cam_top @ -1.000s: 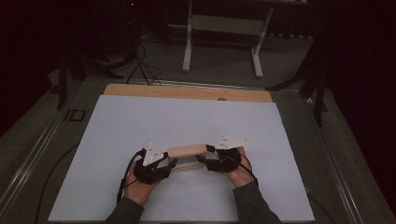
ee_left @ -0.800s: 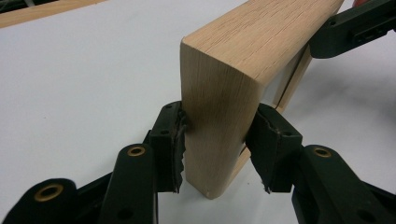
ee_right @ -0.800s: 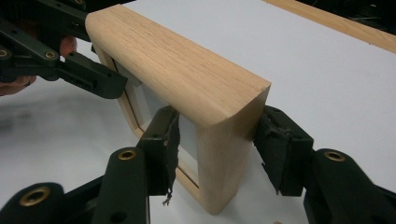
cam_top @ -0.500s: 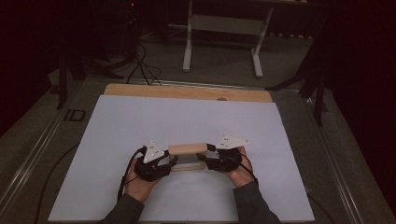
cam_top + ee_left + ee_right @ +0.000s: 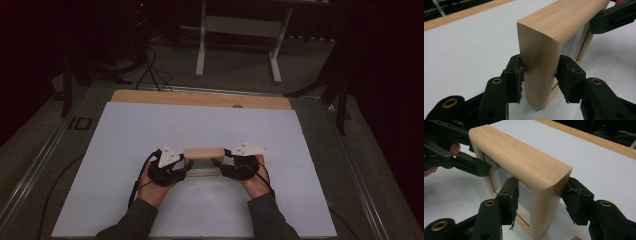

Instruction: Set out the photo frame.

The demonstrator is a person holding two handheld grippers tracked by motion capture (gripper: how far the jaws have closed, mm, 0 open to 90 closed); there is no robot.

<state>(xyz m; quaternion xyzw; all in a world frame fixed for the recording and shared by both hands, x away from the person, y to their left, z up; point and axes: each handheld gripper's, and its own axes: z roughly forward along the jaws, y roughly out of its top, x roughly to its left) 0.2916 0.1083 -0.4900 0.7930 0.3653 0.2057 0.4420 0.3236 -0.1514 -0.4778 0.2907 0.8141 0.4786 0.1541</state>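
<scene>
A light wooden frame [image 5: 203,152] with a glass pane stands upright on its edge on the white mat, held between both grippers. My left gripper [image 5: 186,165] is shut on its left end; in the left gripper view its pads [image 5: 517,75] press the two faces of the frame's end post [image 5: 540,50]. My right gripper [image 5: 218,164] clamps the other end. In the right gripper view the frame [image 5: 519,157] sits between the pads [image 5: 574,197], which touch it. The right jaws have just been opening a little. Each gripper is seen from the other: right gripper [image 5: 614,17], left gripper [image 5: 471,167].
The white mat [image 5: 150,130] covers the table, with a bare wooden strip [image 5: 200,99] along its far edge. Beyond the table stand a white stand's legs [image 5: 202,50] and floor cables [image 5: 150,70]. The person's hands and dark sleeves [image 5: 135,220] come in at the near edge.
</scene>
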